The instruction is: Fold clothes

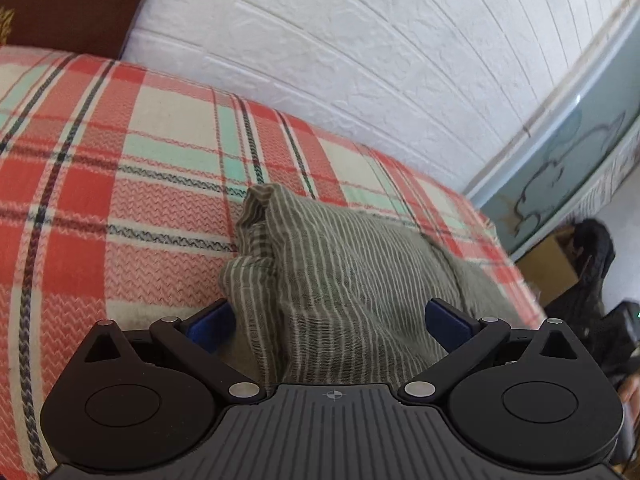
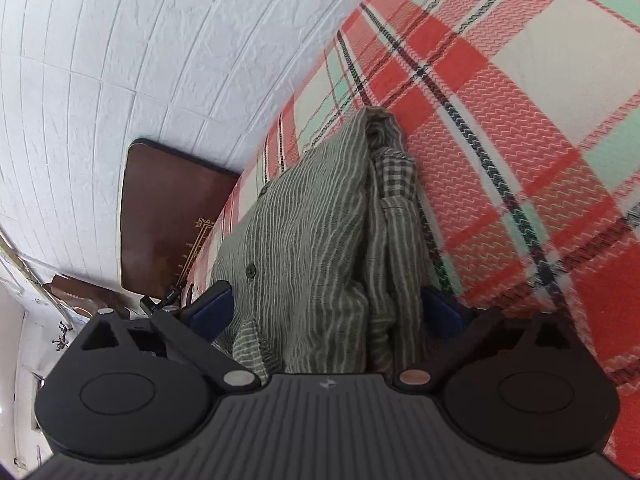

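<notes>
Both cameras ride on the grippers, looking forward and down between spread fingers, close over the shirt [image 1: 344,272] on the plaid blanket [image 1: 120,184]. The right wrist view is rolled — blanket [image 2: 520,128] upper right, brick wall [image 2: 140,40] left. Both share shirt [image 2: 312,216], blanket, wall [image 1: 360,40].

One striped green garment [image 1: 344,264] is lying folded on one red, cream and mint plaid blanket [image 1: 132,168]. One dark button [image 2: 251,270] is showing on the garment's front in the right wrist view. Two grippers are showing, the left gripper [image 1: 328,322] and the right gripper [image 2: 326,310], each carrying two blue pads. One dark brown headboard [image 2: 168,216] is standing against one white brick-patterned wall [image 1: 360,40].
</notes>
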Demonstrator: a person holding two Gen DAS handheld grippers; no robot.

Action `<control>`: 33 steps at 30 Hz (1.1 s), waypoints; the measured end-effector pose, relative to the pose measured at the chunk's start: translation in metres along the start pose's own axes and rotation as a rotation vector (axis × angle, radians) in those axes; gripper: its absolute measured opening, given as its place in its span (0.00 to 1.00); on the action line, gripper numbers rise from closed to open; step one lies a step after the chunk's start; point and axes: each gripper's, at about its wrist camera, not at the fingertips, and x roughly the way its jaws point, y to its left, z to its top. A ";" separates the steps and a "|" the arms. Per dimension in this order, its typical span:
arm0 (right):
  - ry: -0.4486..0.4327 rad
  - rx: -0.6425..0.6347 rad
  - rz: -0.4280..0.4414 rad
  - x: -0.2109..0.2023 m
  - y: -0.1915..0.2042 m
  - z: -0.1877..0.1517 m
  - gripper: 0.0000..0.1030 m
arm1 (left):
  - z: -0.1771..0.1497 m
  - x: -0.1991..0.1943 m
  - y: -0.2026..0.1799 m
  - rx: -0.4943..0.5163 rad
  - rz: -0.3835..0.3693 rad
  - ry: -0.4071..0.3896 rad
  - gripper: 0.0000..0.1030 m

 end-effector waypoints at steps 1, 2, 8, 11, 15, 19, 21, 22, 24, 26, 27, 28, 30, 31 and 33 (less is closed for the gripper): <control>0.002 0.002 -0.001 0.001 0.000 0.000 0.98 | 0.001 0.001 -0.003 0.024 0.009 0.015 1.00; 0.001 0.000 0.001 0.002 0.000 0.001 0.99 | 0.001 0.002 -0.006 0.041 0.014 0.031 1.00; -0.013 -0.001 -0.018 0.004 -0.007 -0.010 0.47 | 0.005 0.006 -0.008 -0.106 -0.031 0.132 0.46; 0.002 0.056 0.011 0.005 -0.021 -0.010 0.27 | -0.002 0.002 -0.009 -0.171 -0.042 0.136 0.31; 0.022 0.020 0.059 -0.006 -0.014 -0.007 0.23 | -0.009 -0.022 -0.016 -0.276 -0.089 0.077 0.28; 0.047 -0.033 0.105 -0.030 0.002 -0.001 0.22 | -0.028 -0.050 -0.036 -0.327 -0.107 0.038 0.29; 0.071 -0.025 0.121 -0.043 0.005 0.001 0.22 | -0.043 -0.061 -0.042 -0.375 -0.128 0.021 0.30; 0.083 -0.022 0.127 -0.049 0.006 0.002 0.22 | -0.051 -0.067 -0.045 -0.390 -0.141 0.008 0.30; 0.097 -0.077 0.109 -0.061 0.008 0.001 0.24 | -0.067 -0.075 -0.050 -0.381 -0.153 -0.025 0.34; 0.112 -0.083 0.047 -0.062 -0.002 -0.005 0.32 | -0.084 -0.072 -0.048 -0.365 -0.101 -0.035 0.50; 0.118 -0.067 0.005 -0.059 -0.011 -0.008 0.40 | -0.092 -0.069 -0.045 -0.363 -0.065 -0.030 0.50; 0.110 -0.060 -0.051 -0.056 -0.020 -0.012 0.45 | -0.100 -0.064 -0.041 -0.364 -0.026 -0.019 0.53; 0.066 -0.070 -0.055 -0.063 -0.026 -0.018 0.50 | -0.107 -0.068 -0.037 -0.355 -0.022 -0.043 0.56; 0.041 -0.076 -0.043 -0.068 -0.027 -0.020 0.53 | -0.108 -0.073 -0.037 -0.348 -0.016 -0.062 0.62; -0.048 -0.154 -0.035 -0.089 -0.017 -0.026 0.59 | -0.106 -0.095 -0.046 -0.275 0.049 -0.118 0.68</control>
